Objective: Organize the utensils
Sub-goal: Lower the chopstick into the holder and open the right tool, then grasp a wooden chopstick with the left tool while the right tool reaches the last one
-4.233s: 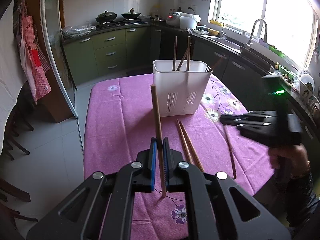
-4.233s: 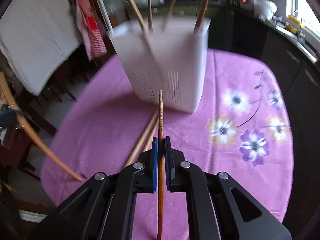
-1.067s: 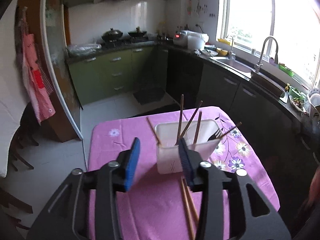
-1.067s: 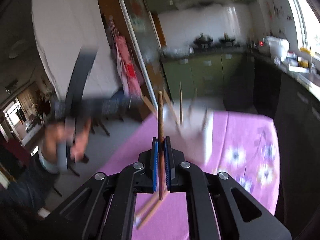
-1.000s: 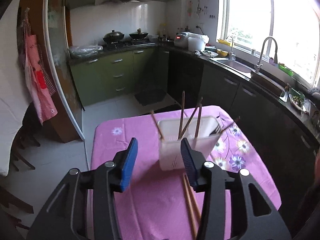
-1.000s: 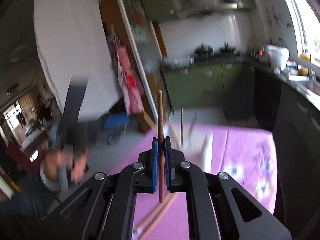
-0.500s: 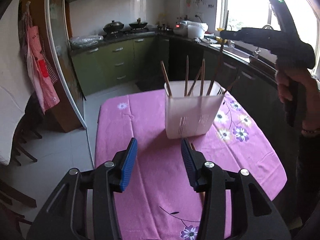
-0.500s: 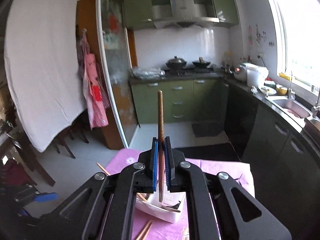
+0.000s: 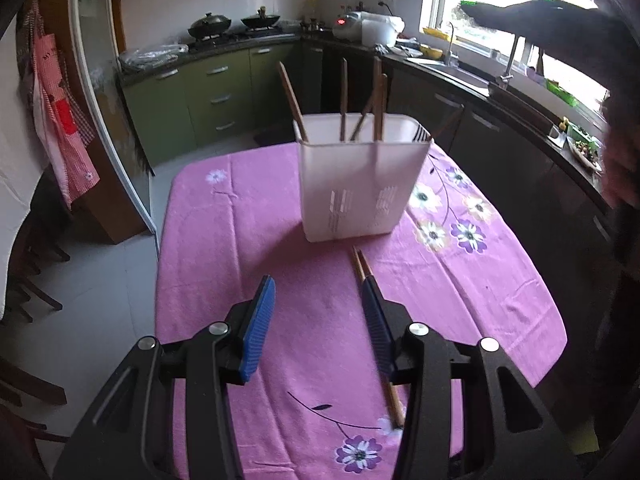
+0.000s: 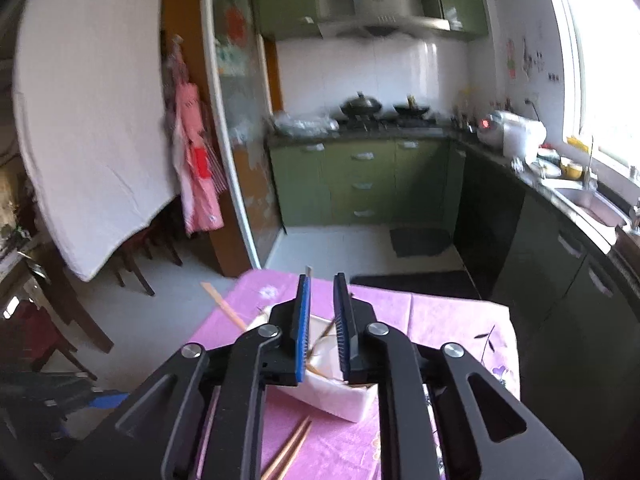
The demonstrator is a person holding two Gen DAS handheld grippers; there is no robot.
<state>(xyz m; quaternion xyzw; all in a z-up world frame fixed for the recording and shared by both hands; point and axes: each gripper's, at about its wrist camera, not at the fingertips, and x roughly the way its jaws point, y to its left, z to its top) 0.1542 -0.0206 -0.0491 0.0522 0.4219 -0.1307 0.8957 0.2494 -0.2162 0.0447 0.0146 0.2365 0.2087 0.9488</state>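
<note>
A white utensil holder (image 9: 360, 184) stands on the purple flowered tablecloth (image 9: 240, 240) with several brown chopsticks upright in it. Two more chopsticks (image 9: 362, 264) lie side by side on the cloth, running under the right finger of my left gripper (image 9: 318, 284). That gripper is open and empty, tilted down over the cloth in front of the holder. My right gripper (image 10: 322, 280) hovers above the holder (image 10: 340, 400); its jaws are opening and no chopstick shows between the blue pads. The loose pair of chopsticks (image 10: 288, 456) lies below it.
The table ends at bare floor on the left. Green kitchen cabinets (image 9: 208, 92) and a dark counter with a sink (image 9: 480, 76) lie beyond and to the right. A person's hand (image 9: 620, 168) holds the right gripper at the upper right. Chairs (image 10: 132, 256) stand at the left.
The right gripper's jaws have parted and the chopstick they held upright is gone from between them. The left gripper has sunk toward the cloth, closer to the two lying chopsticks.
</note>
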